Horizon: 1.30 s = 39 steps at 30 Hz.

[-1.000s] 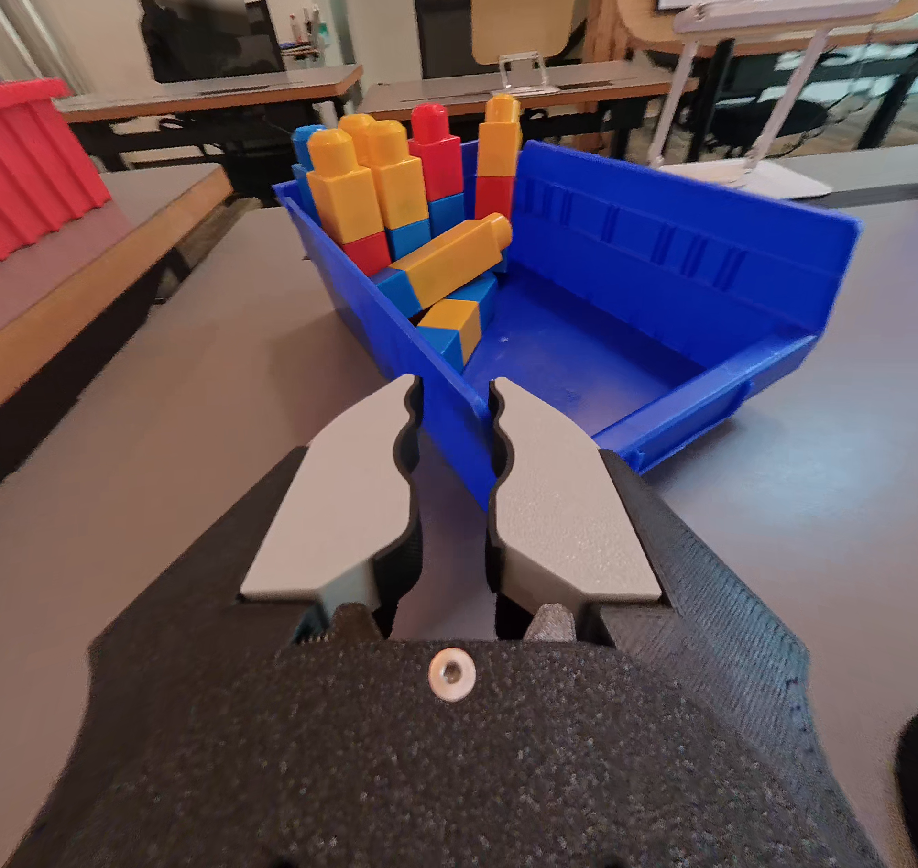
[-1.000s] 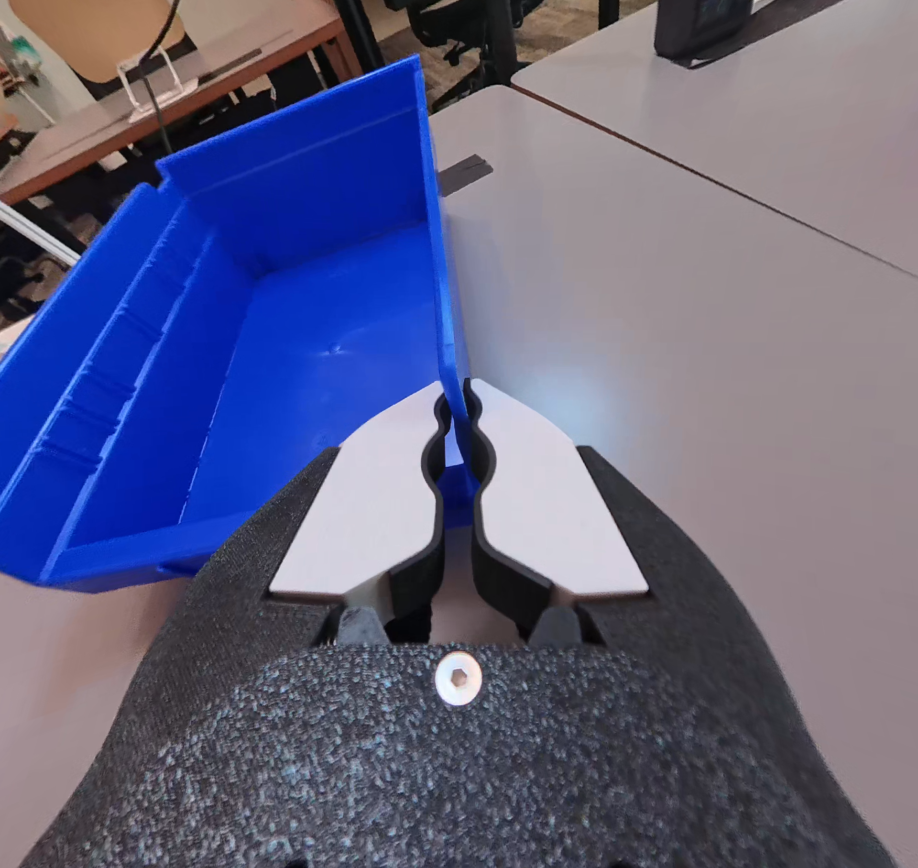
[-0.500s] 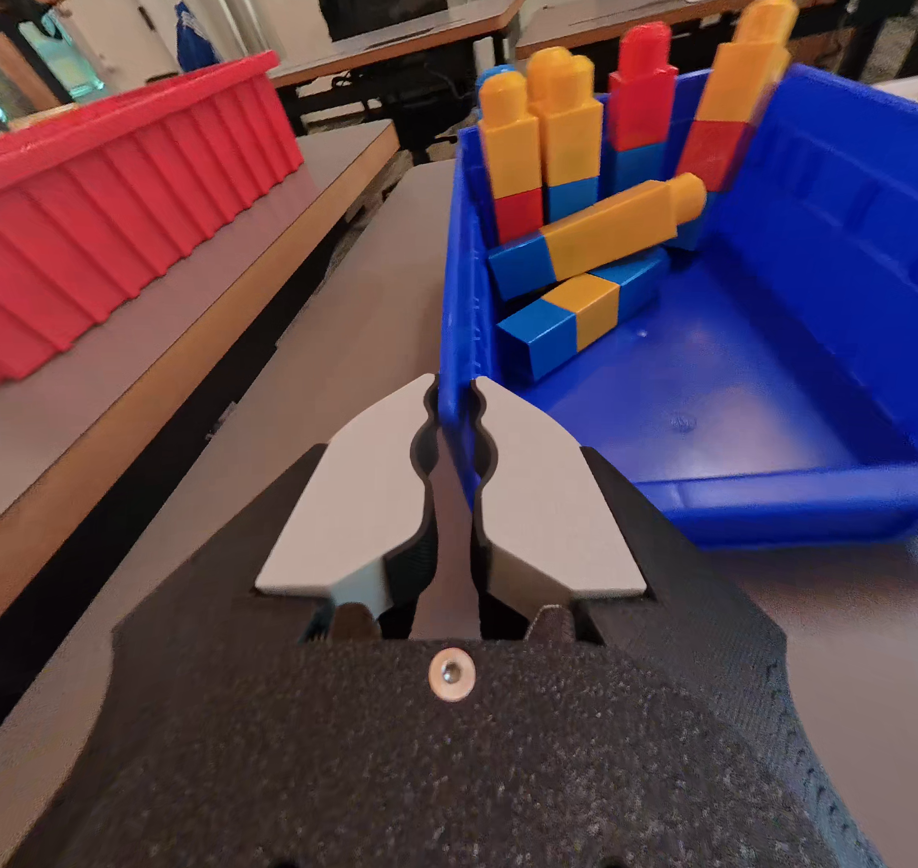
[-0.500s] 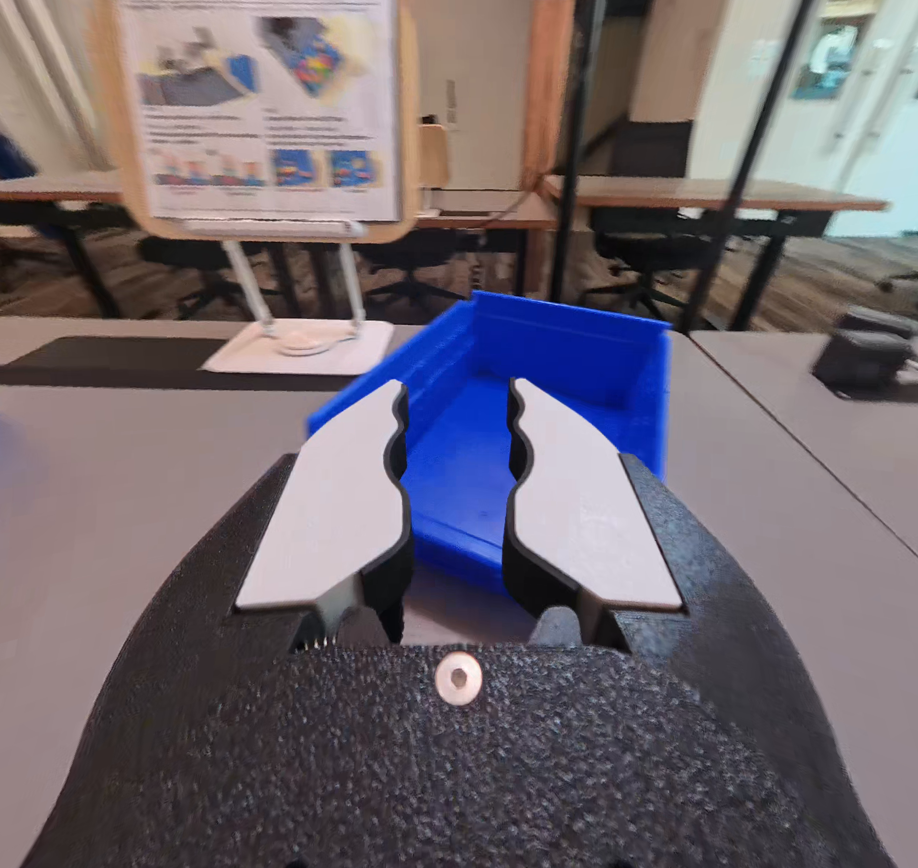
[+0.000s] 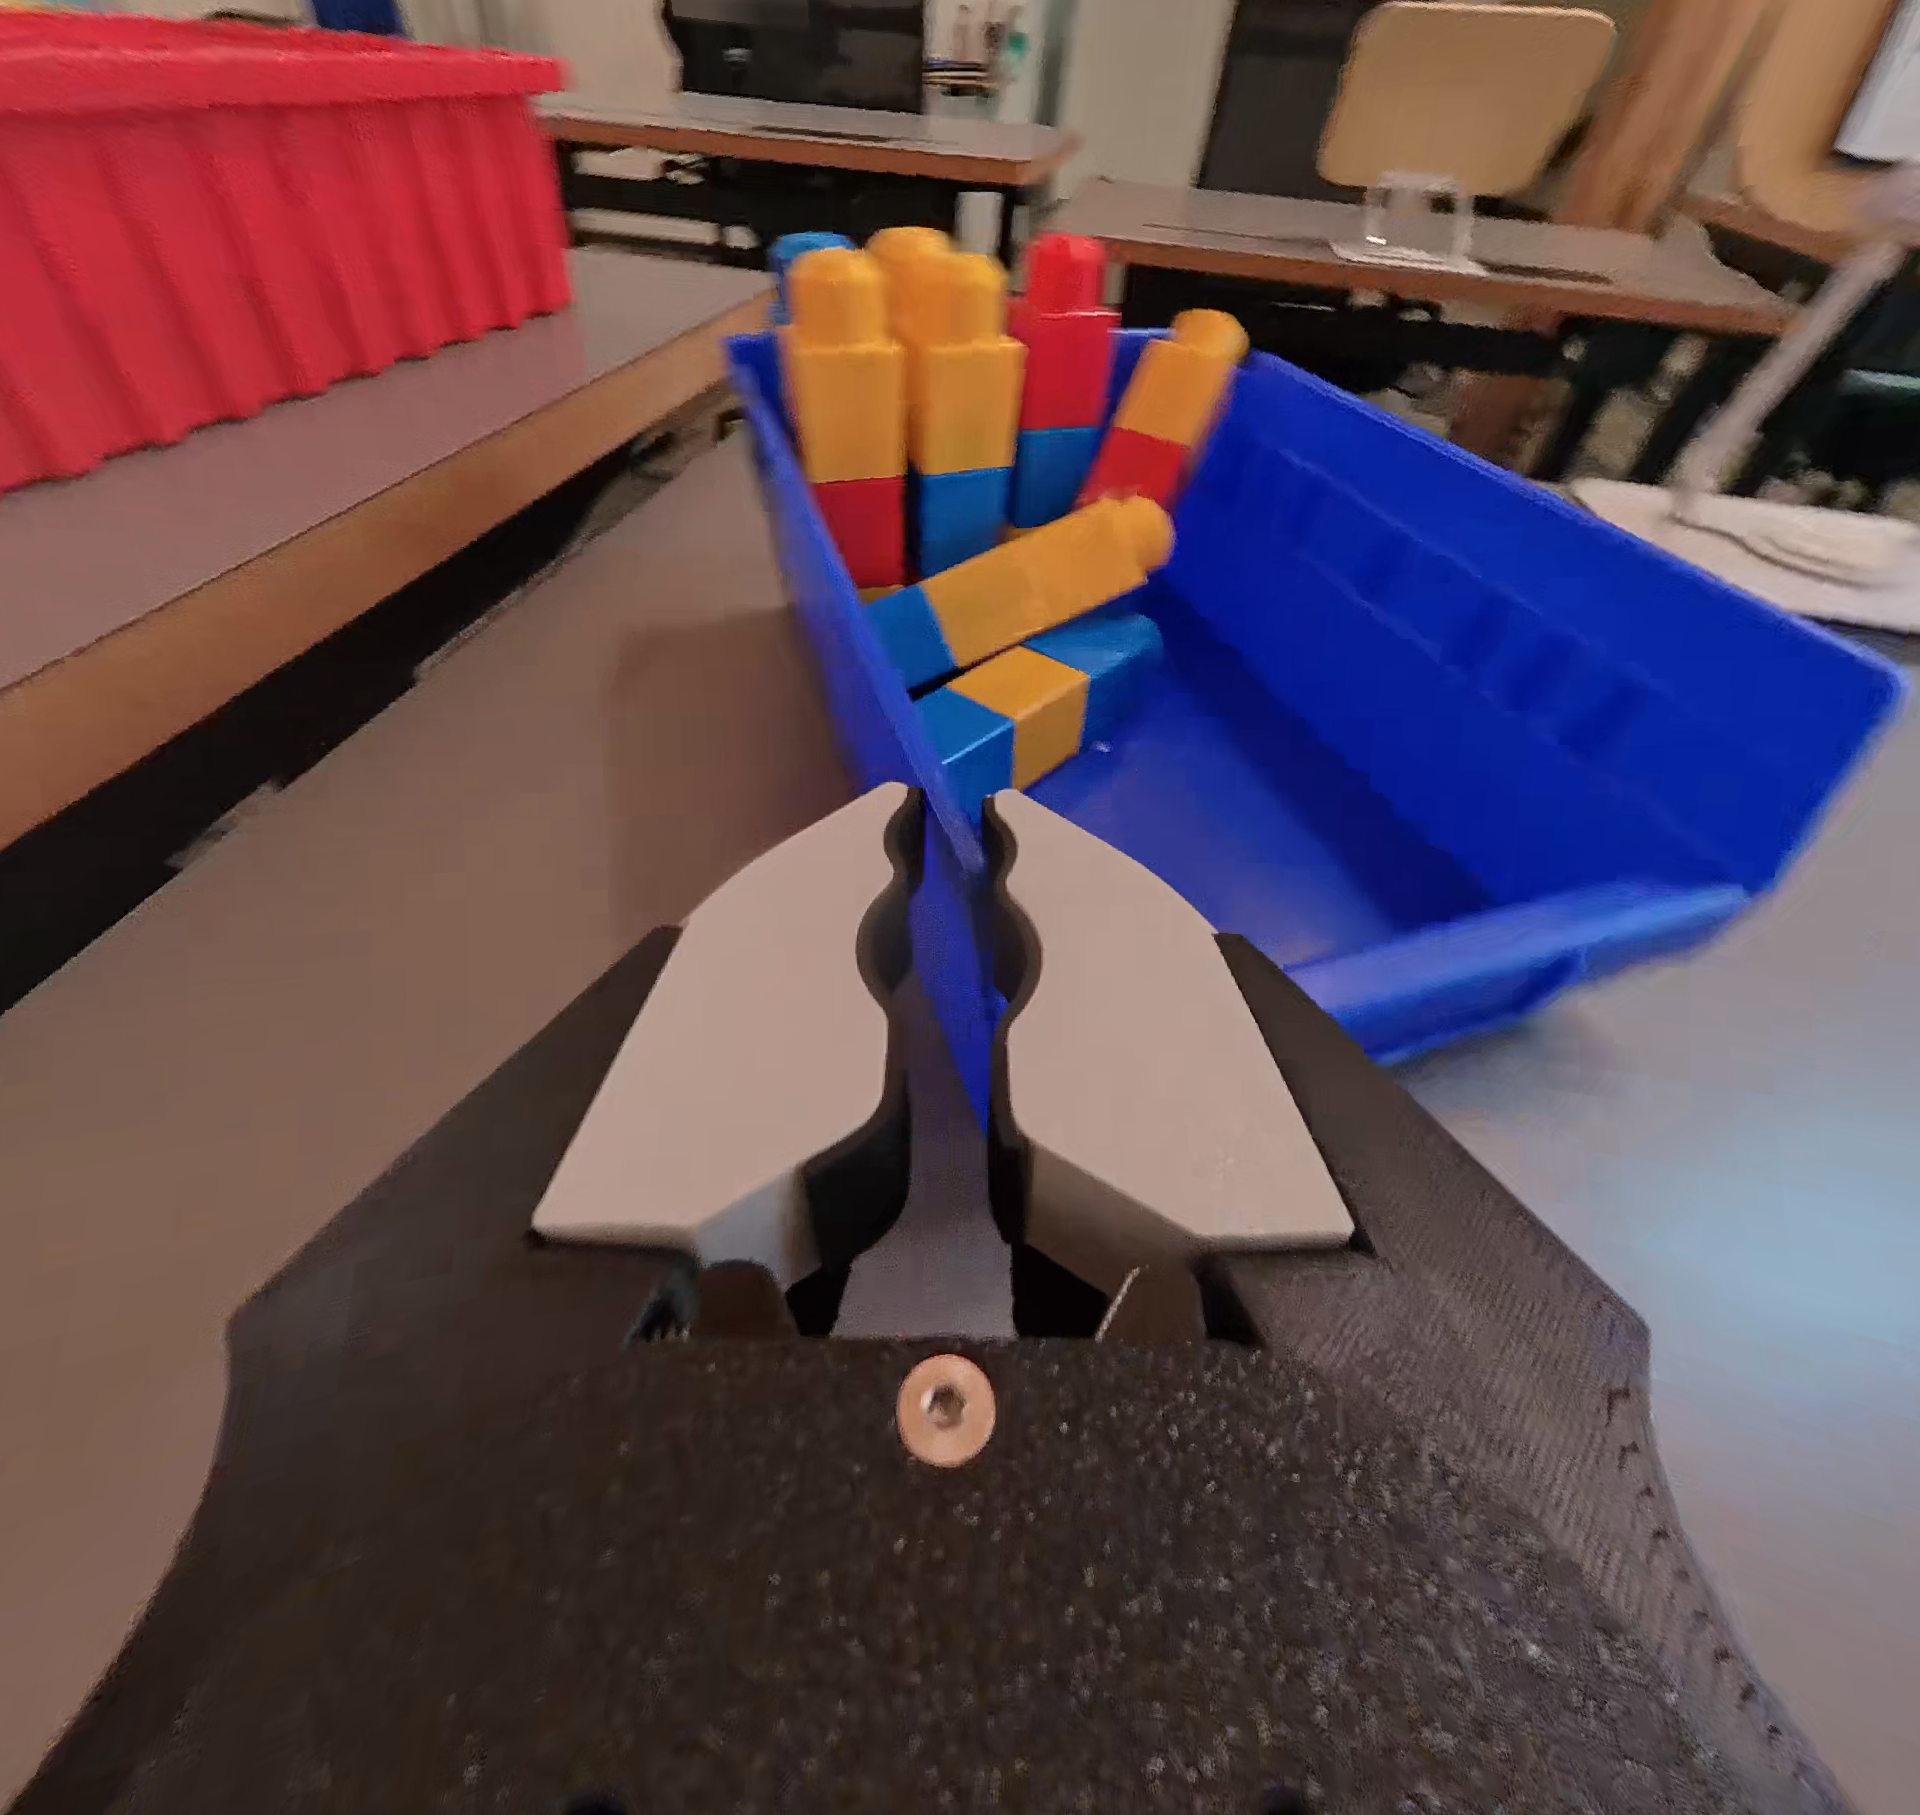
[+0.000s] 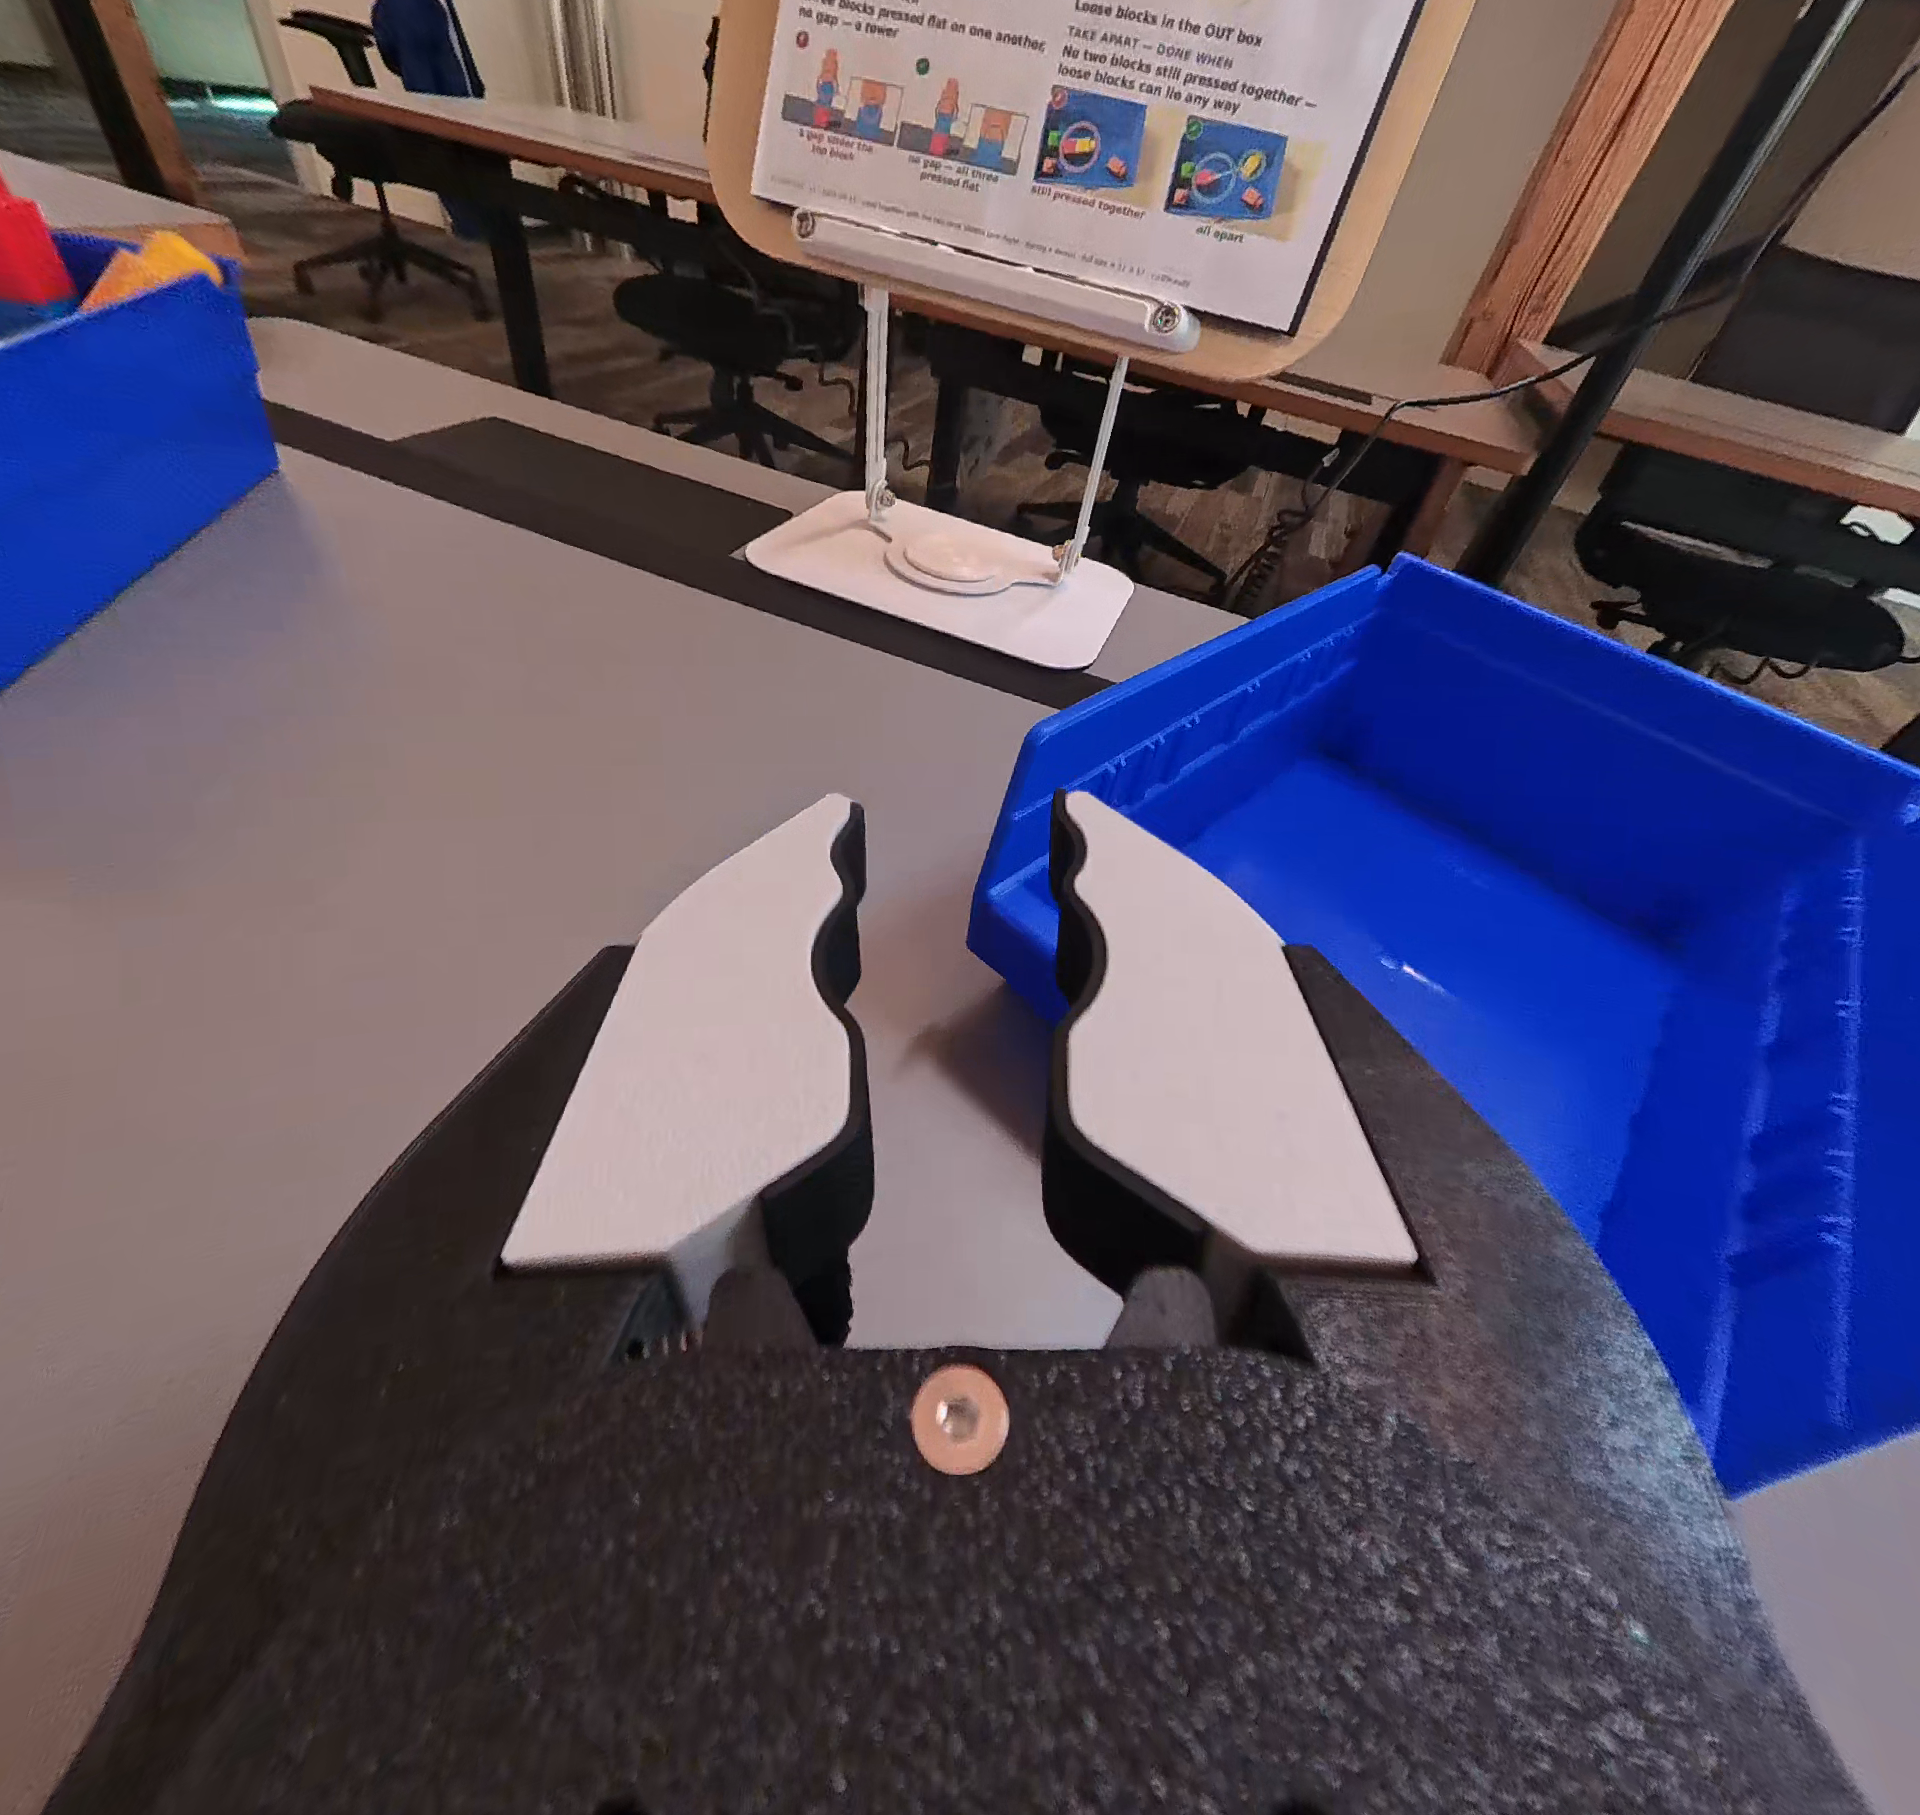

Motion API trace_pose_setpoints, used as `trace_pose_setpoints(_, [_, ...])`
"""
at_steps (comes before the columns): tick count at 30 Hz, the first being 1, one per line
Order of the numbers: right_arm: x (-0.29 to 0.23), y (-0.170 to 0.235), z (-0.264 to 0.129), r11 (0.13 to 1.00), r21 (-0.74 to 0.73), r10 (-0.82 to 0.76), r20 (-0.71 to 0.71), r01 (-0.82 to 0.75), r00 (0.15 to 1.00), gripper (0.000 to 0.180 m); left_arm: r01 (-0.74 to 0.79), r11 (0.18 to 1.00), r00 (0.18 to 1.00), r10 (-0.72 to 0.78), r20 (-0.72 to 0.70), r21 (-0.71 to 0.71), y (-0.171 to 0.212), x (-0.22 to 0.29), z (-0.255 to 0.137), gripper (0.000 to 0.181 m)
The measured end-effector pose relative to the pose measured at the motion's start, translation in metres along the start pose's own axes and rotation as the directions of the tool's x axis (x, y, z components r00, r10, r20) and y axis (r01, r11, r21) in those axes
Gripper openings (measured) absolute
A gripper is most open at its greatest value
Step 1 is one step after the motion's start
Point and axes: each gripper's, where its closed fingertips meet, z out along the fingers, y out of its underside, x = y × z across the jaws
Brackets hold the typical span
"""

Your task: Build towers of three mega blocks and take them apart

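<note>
On the bin [image 5: 1455, 622] wall my left gripper [image 5: 951, 820] pinches tight; I'd drag slowly, sparing towers [image 5: 935, 415]; right gripper [image 6: 956, 820] gapes, empty.

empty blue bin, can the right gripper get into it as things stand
Probably yes: the right gripper is open and holds nothing, and the empty blue bin sits just to its right, open-topped, with nothing between them.

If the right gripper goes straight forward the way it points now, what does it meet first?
The right gripper is open, over bare grey table. Straight ahead, the way looks free until the white base of the sign stand, probably the first thing met. The empty blue bin lies just right of that line, though depth is unclear.
</note>
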Motion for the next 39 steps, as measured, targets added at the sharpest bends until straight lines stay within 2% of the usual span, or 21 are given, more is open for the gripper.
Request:
trace_pose_setpoints(2, [-0.001, 0.004, 0.0, 1.0, -0.01, -0.01, 0.004, 0.01, 1.0, 0.034, -0.08, 0.996, 0.995, 0.082, -0.063, 0.025, -0.003, 0.02, 0.0, 0.017])
trace_pose_setpoints(5, [-0.003, 0.008, -0.001, 1.0, -0.018, -0.022, 0.014, 0.022, 1.0, 0.034, -0.149, 0.981, 0.985, 0.158, -0.068, 0.124, -0.02, 0.026, -0.009, 0.026])
trace_pose_setpoints(7, [-0.002, 0.008, -0.002, 0.999, -0.018, -0.028, 0.016, 0.028, 0.999, 0.034, -0.153, 0.968, 0.982, 0.172, -0.081, 0.199, -0.043, 0.03, -0.022, 0.026])
trace_pose_setpoints(9, [0.0, 0.007, -0.002, 1.0, -0.013, -0.029, 0.019, 0.029, 0.999, 0.034, -0.207, 0.948, 0.967, 0.237, -0.099, 0.24, -0.07, 0.037, -0.03, 0.019])
trace_pose_setpoints(11, [-0.001, 0.007, 0.0, 1.0, -0.011, -0.02, 0.032, 0.02, 0.999, 0.034, -0.306, 0.938, 0.925, 0.333, -0.184, 0.164, -0.086, 0.052, -0.023, 0.016])
trace_pose_setpoints(13, [-0.004, 0.009, 0.003, 1.0, -0.018, -0.02, 0.047, 0.021, 0.999, 0.034, -0.422, 0.907, 0.865, 0.401, -0.302, -0.005, -0.086, 0.066, -0.005, 0.025])
trace_pose_setpoints(17, [-0.012, 0.008, 0.001, 0.999, -0.006, -0.051, 0.067, 0.051, 0.996, 0.034, -0.65, 0.732, 0.74, 0.549, -0.389, -0.203, -0.075, 0.077, 0.061, 0.031])
trace_pose_setpoints(20, [-0.01, 0.011, -0.002, 0.998, -0.006, -0.055, 0.066, 0.056, 0.996, 0.034, -0.779, 0.507, 0.626, 0.665, -0.407, -0.369, -0.041, 0.065, 0.117, 0.038])
trace_pose_setpoints(23, [-0.006, 0.018, -0.002, 0.999, -0.026, -0.042, 0.069, 0.044, 0.997, 0.033, -0.823, 0.317, 0.53, 0.725, -0.44, -0.471, -0.007, 0.052, 0.153, 0.047])
trace_pose_setpoints(25, [-0.003, 0.021, -0.002, 0.999, -0.035, -0.031, 0.069, 0.034, 0.997, 0.033, -0.841, 0.225, 0.461, 0.774, -0.433, -0.493, 0.003, 0.046, 0.17, 0.05])
trace_pose_setpoints(27, [-0.002, 0.023, -0.001, 0.999, -0.04, -0.014, 0.077, 0.017, 0.997, 0.033, -0.852, 0.152, 0.386, 0.828, -0.406, -0.501, 0.004, 0.04, 0.183, 0.043])
trace_pose_setpoints(32, [-0.006, 0.026, 0.0, 0.998, -0.058, -0.002, 0.101, 0.008, 0.995, 0.033, -0.837, 0.114, 0.374, 0.834, -0.406, -0.536, 0.003, 0.038, 0.194, 0.04])
trace_pose_setpoints(39, [-0.011, 0.027, -0.001, 0.998, -0.063, 0.001, 0.121, 0.007, 0.993, 0.033, -0.817, 0.181, 0.428, 0.826, -0.366, -0.547, 0.002, 0.037, 0.198, 0.04])
